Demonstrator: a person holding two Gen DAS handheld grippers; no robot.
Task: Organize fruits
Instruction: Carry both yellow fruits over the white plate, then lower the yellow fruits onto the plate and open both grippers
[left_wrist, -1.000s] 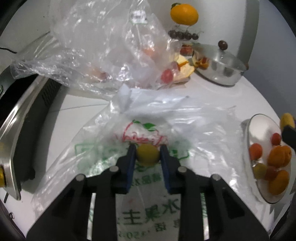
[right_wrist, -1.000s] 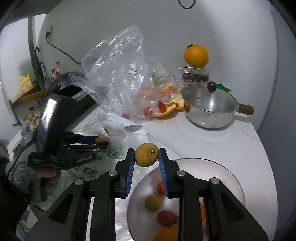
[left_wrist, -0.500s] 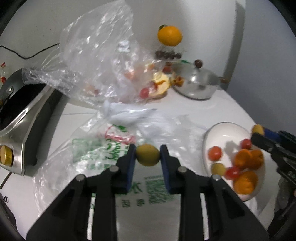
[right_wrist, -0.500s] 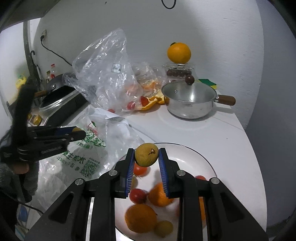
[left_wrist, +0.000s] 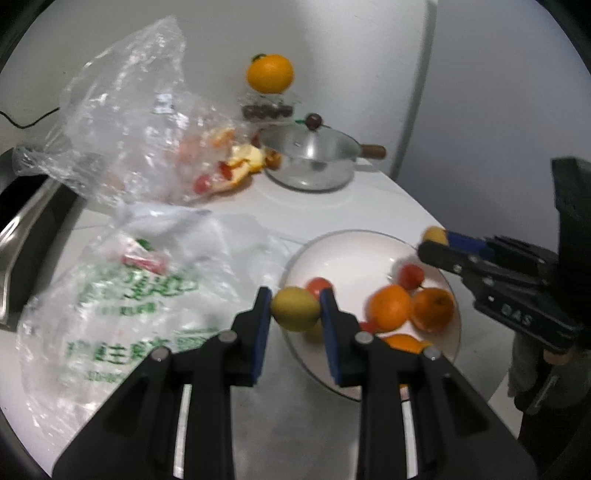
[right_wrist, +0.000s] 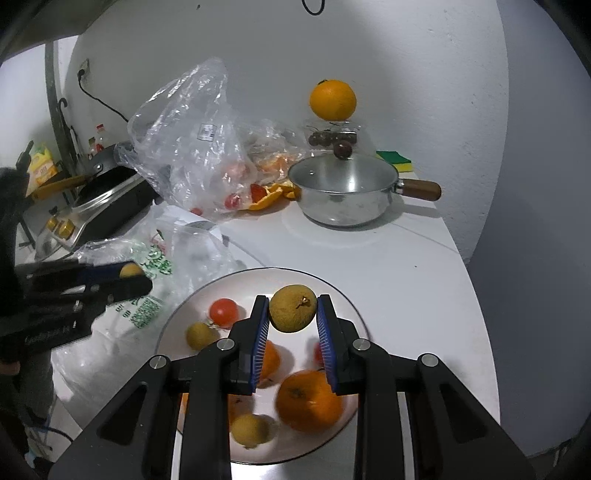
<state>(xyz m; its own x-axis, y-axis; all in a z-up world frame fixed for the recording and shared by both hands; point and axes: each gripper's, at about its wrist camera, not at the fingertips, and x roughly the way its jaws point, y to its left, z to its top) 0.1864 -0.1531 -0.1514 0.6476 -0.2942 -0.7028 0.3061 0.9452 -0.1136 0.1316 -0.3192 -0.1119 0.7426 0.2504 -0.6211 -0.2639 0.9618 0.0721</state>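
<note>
While my left gripper (left_wrist: 295, 310) pinches one small yellow fruit (left_wrist: 294, 308) at the plate (left_wrist: 343, 251) edge and my right gripper (right_wrist: 292, 310) another (right_wrist: 292, 308) above it, both seem light, firm, best held across the middle.

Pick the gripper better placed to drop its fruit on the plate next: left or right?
Right. The right gripper holds its yellow fruit over the middle of the plate. The left gripper has its own fruit only at the plate's near-left rim, beside the printed bag.

Yellow fruit (left_wrist: 295, 309) clamped above plate (left_wrist: 343, 243) of oranges (left_wrist: 390, 307), tomatoes (right_wrist: 224, 311)
</note>
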